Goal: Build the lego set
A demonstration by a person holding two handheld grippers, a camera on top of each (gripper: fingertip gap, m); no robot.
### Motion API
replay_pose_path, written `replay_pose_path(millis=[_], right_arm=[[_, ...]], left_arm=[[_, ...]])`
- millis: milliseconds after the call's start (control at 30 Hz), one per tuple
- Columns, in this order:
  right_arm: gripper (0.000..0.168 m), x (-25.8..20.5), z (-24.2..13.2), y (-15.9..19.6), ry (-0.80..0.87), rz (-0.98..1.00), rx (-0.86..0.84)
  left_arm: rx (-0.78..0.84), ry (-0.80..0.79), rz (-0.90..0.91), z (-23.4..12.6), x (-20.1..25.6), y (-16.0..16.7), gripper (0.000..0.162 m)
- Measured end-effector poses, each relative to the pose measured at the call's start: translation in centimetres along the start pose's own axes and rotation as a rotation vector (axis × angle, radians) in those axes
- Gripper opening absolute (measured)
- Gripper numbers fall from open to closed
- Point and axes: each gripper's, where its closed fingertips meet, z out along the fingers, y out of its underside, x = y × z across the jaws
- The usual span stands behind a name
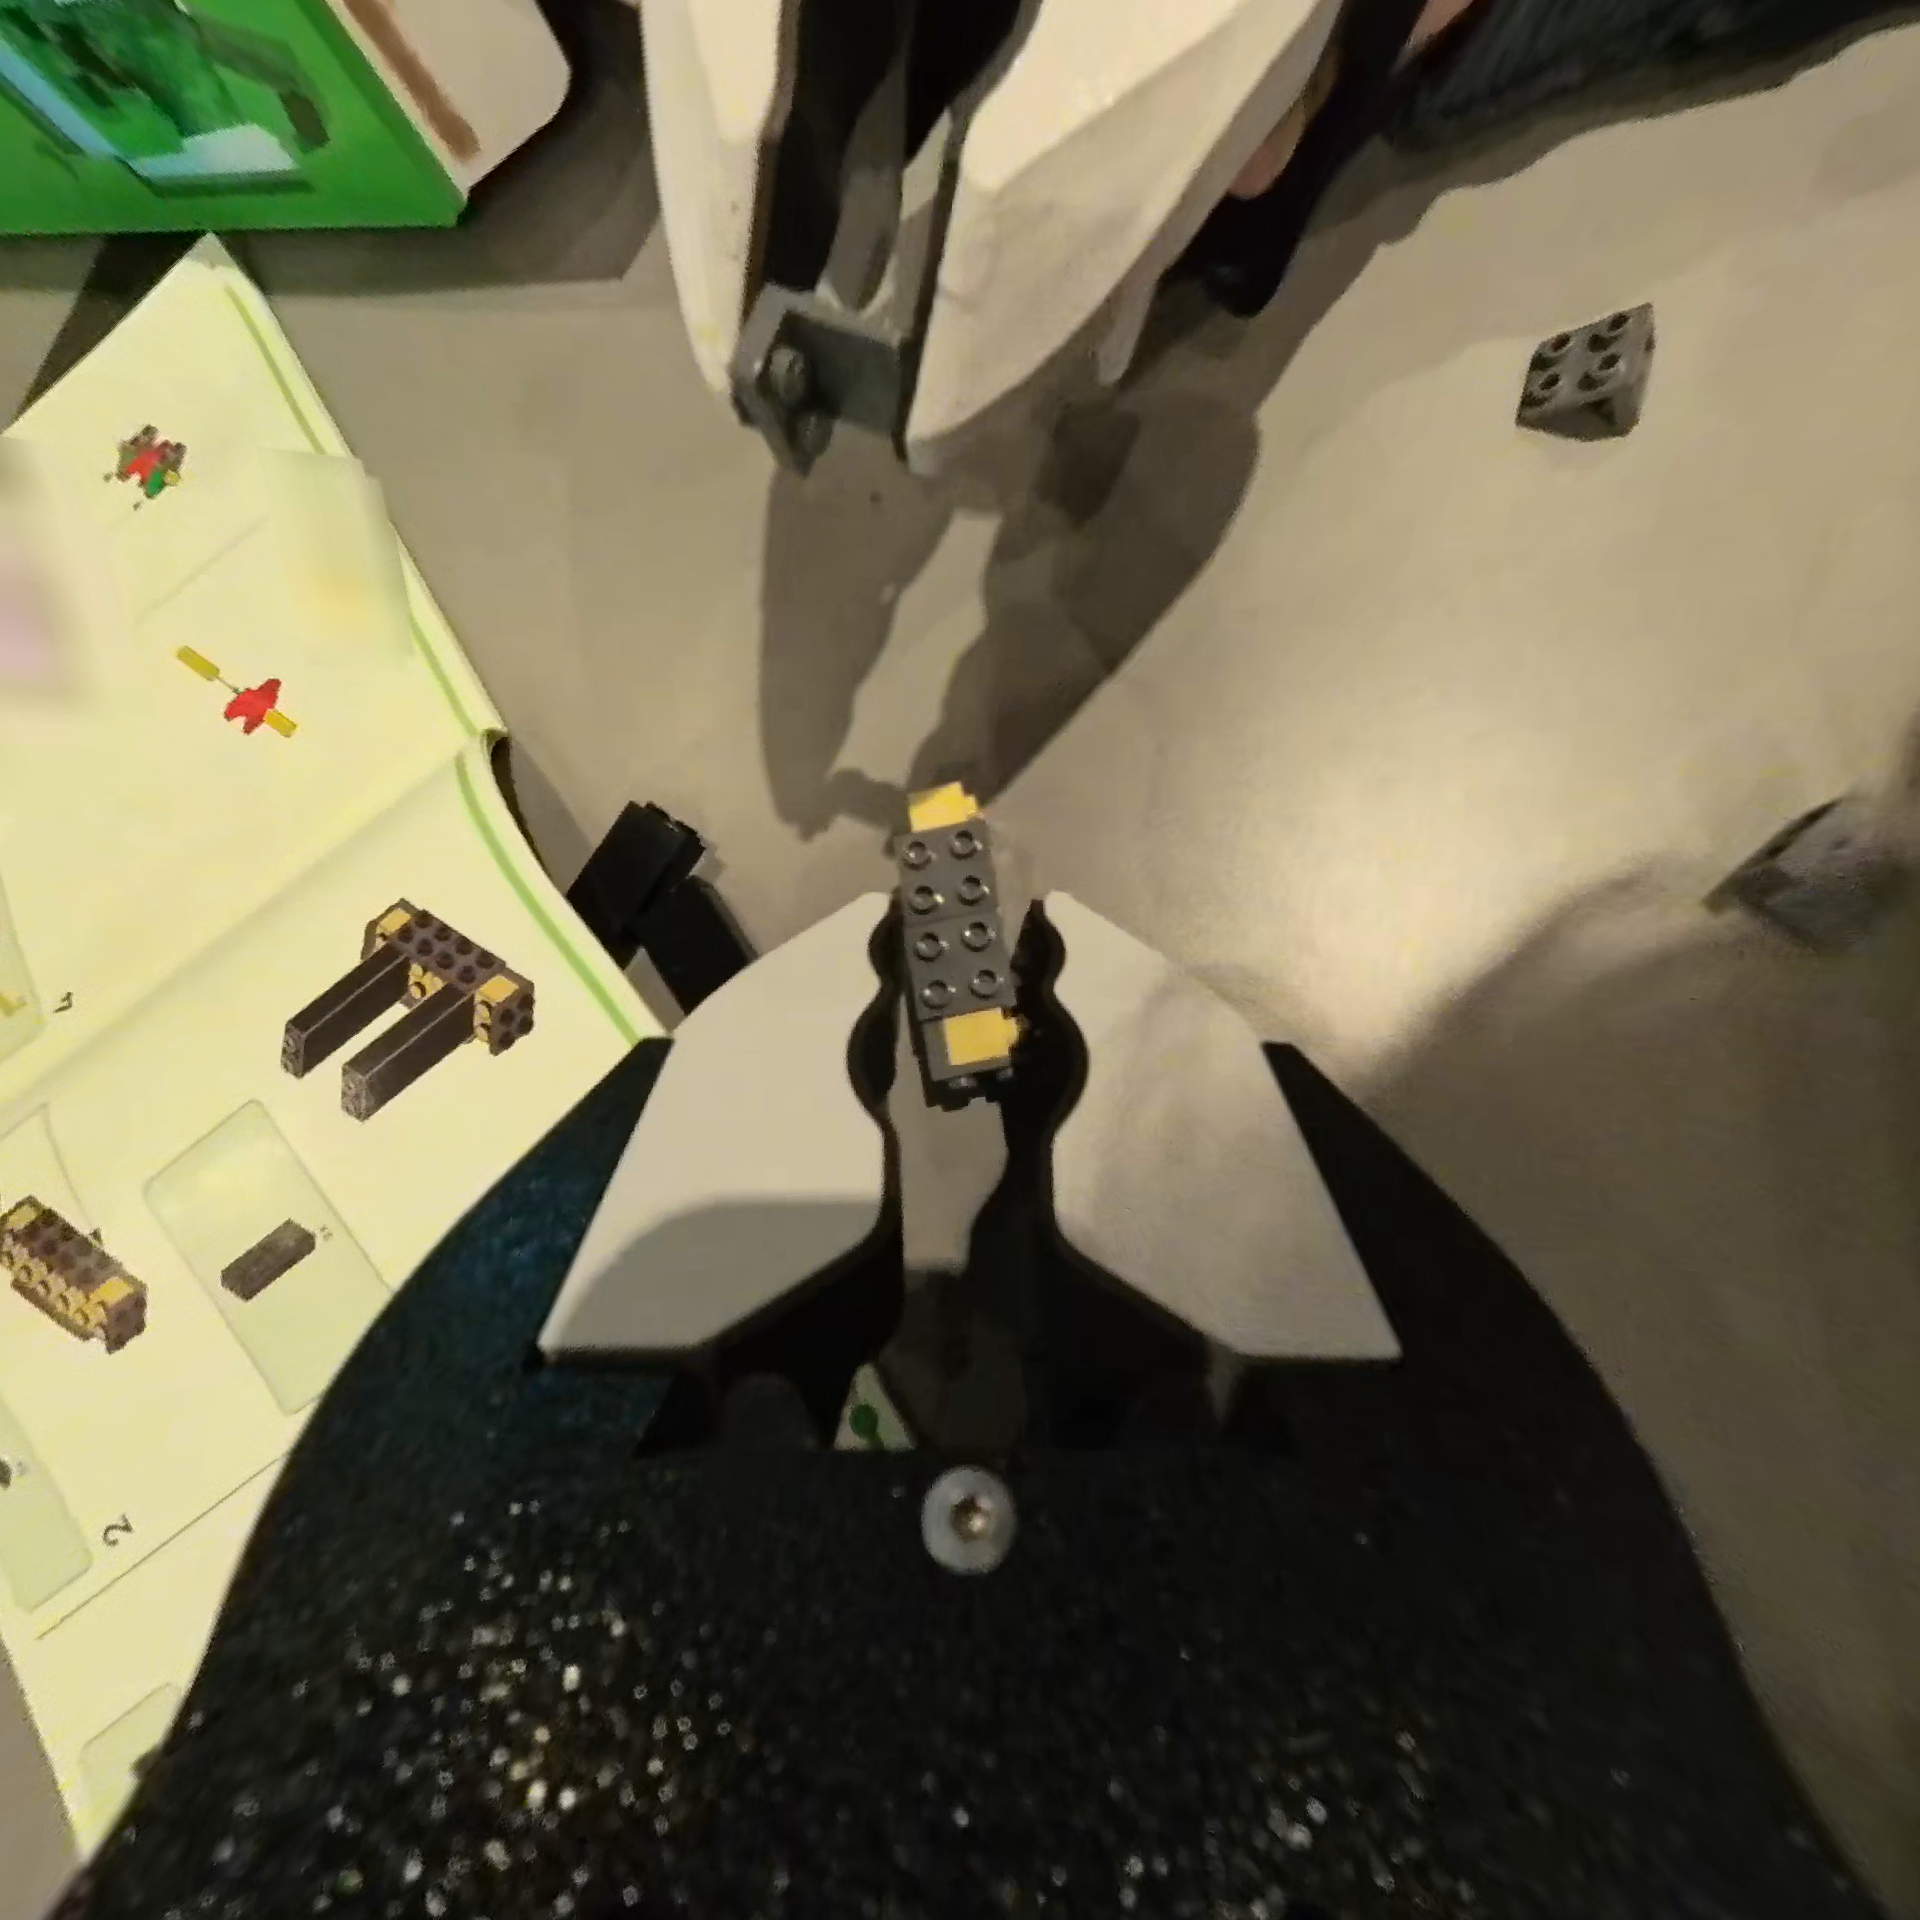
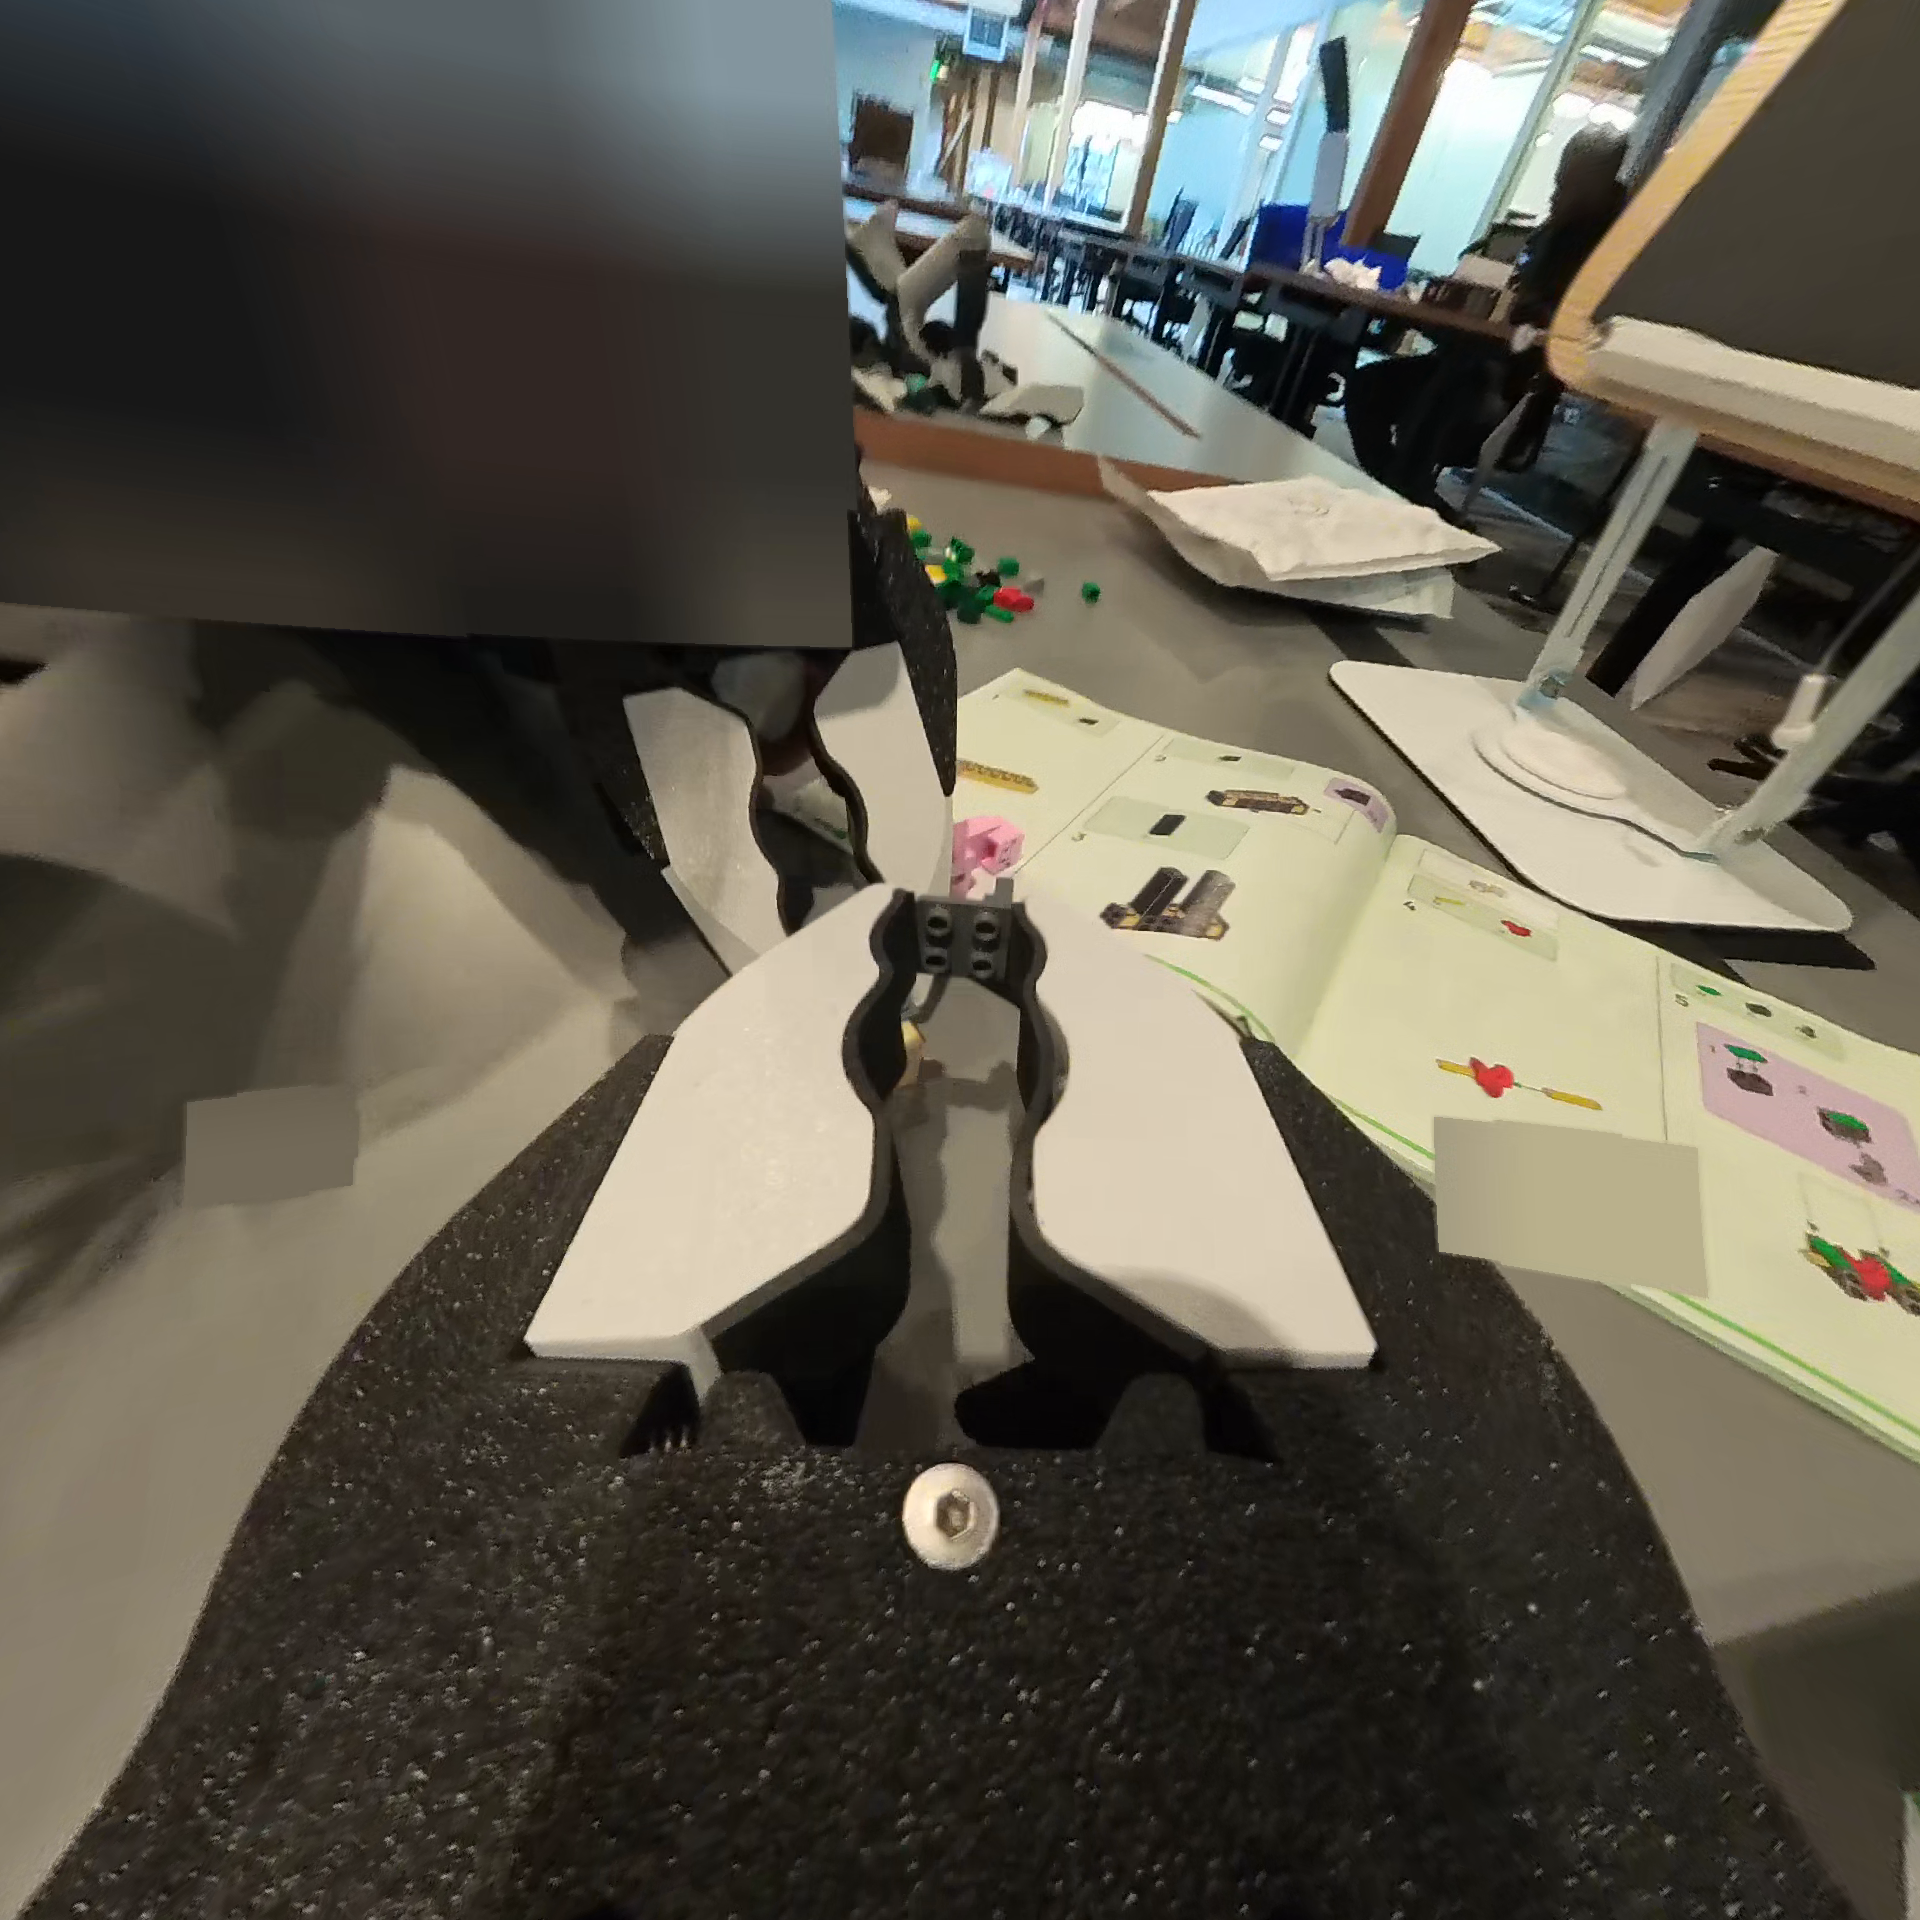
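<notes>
My left gripper is shut on a small grey studded assembly with yellow ends and holds it above the grey table. My right gripper is shut on a dark grey 2x2 brick. In the left wrist view the right gripper hangs beyond the assembly, with the dark brick in its tips. In the right wrist view the left gripper is just beyond my right fingertips, its load hidden. A loose dark grey 2x2 brick lies at the far right.
An open instruction booklet lies beside the grippers. Black long bricks lie at its edge. There is also a green box, a pink figure, scattered small pieces, a white paper bag and a white lamp base. Some 8 cm of space lies between my two pairs of fingers.
</notes>
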Motion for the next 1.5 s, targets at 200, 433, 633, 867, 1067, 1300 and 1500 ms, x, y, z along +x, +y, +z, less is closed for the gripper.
replay_pose_path(millis=[200,433,633,867,1067,1300,1500], right_arm=[[0.016,0.1,0.0,0.0,0.028,-0.021,0.0],[0.016,0.2,0.0,0.1,0.029,-0.01,0.0],[0.016,-0.2,0.2,0.3,0.028,-0.05,-0.026],[0.016,-1.0,0.7,0.9,0.03,-0.149,-0.083],[0.016,-1.5,0.9,1.3,0.023,-0.2,-0.111],[0.016,-1.9,1.1,1.7,-0.001,-0.232,-0.146],[0.016,-2.2,1.2,2.0,-0.002,-0.271,-0.165]], left_arm=[[-0.026,-0.077,0.037,-0.2,-0.7,0.1,0.026],[-0.049,-0.087,0.04,-0.5,-1.0,0.7,0.019],[-0.057,-0.12,0.107,-0.8,-1.6,0.9,0.018],[0.092,-0.307,0.311,-2.0,-2.5,-1.3,0.016],[0.207,-0.216,0.287,-2.2,-1.1,-2.3,0.017],[0.261,-0.146,0.256,-2.5,-0.4,-2.7,0.016],[0.264,-0.097,0.231,-2.4,0.0,-2.6,0.016]])
